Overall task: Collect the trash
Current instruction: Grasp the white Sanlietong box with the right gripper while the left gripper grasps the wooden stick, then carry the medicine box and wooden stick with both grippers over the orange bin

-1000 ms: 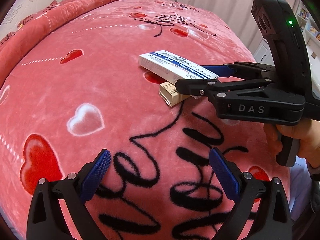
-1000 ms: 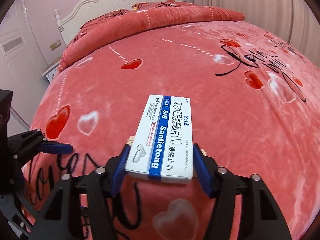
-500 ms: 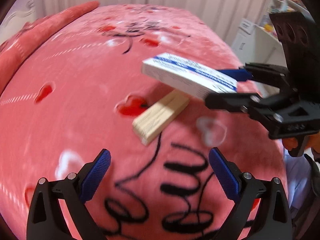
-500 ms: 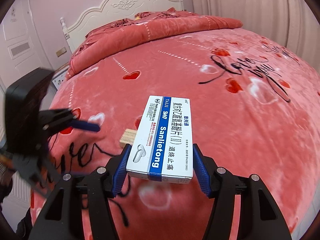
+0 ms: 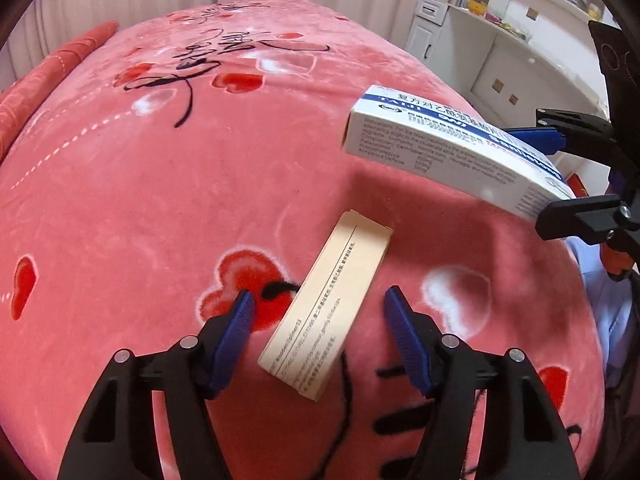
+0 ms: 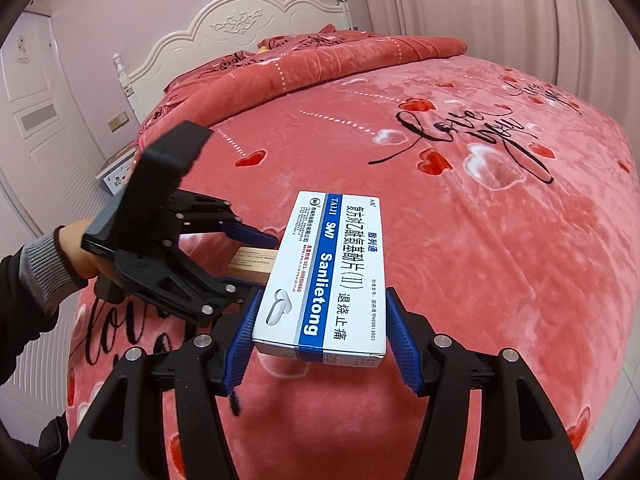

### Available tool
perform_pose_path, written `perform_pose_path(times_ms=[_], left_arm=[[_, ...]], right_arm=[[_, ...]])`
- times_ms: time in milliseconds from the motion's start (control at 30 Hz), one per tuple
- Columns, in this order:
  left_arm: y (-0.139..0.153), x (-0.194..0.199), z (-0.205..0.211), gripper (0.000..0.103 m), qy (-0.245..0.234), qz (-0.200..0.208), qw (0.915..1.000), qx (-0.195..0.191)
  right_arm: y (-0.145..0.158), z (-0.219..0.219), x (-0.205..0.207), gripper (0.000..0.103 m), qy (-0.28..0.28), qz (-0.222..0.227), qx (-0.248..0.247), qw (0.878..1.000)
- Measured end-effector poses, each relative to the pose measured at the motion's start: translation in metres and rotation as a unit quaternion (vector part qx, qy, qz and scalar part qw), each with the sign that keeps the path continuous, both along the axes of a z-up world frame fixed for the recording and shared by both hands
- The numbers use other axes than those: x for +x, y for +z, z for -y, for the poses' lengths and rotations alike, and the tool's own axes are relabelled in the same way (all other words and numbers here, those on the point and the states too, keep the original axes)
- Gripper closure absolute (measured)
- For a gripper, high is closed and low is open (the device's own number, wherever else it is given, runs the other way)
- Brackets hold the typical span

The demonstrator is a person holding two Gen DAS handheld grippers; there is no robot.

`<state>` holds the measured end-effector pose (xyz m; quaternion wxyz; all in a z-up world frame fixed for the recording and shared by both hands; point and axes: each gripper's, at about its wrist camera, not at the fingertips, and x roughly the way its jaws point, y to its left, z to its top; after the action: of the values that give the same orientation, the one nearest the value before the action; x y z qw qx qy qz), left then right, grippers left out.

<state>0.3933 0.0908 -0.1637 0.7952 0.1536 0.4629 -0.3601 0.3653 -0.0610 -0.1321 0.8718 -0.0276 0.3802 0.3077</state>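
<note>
A beige cardboard box [image 5: 340, 272] lies flat on the pink heart-print blanket [image 5: 160, 200]. My left gripper [image 5: 319, 299] straddles it. Its jaws are closing with the box between them, and a gap shows at each blue pad. From the right wrist view the left gripper [image 6: 260, 262] and the beige box [image 6: 252, 264] sit just left of my load. My right gripper [image 6: 322, 308] is shut on a white and blue medicine box [image 6: 332, 264] and holds it above the bed. In the left wrist view that medicine box [image 5: 440, 148] hangs at the right in the right gripper [image 5: 552, 176].
A folded red quilt [image 6: 320, 64] and a white headboard [image 6: 240, 28] close the far end of the bed. White cabinets and shelves [image 5: 500, 60] stand past the bed's edge. A white door [image 6: 36, 120] is at the left, curtains [image 6: 500, 12] behind.
The right gripper lifted the medicine box off the beige box and drew it to the right. The left gripper rolled, moved over the beige box, and its jaws narrowed around it.
</note>
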Motion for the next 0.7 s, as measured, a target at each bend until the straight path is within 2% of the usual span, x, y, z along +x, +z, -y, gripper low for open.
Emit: perform_pose_path(times_ms=[167, 467, 700], left_arm=[[0.005, 0.005, -0.013, 0.075, 0.032, -0.011, 0.9994, -0.005], [0.021, -0.025, -0.01, 0.075, 0.061, -0.01, 0.998, 0.007], [0.056, -0.082, -0.006, 0.075, 0.097, -0.002, 0.9953, 0.0]], right_arm=[[-0.006, -0.002, 0.002, 0.043, 0.005, -0.002, 0.0, 1.0], [-0.001, 0.004, -0.01, 0.043, 0.012, -0.002, 0.008, 1.0], [0.026, 0.024, -0.056, 0.043, 0.027, 0.006, 0.017, 0.999]])
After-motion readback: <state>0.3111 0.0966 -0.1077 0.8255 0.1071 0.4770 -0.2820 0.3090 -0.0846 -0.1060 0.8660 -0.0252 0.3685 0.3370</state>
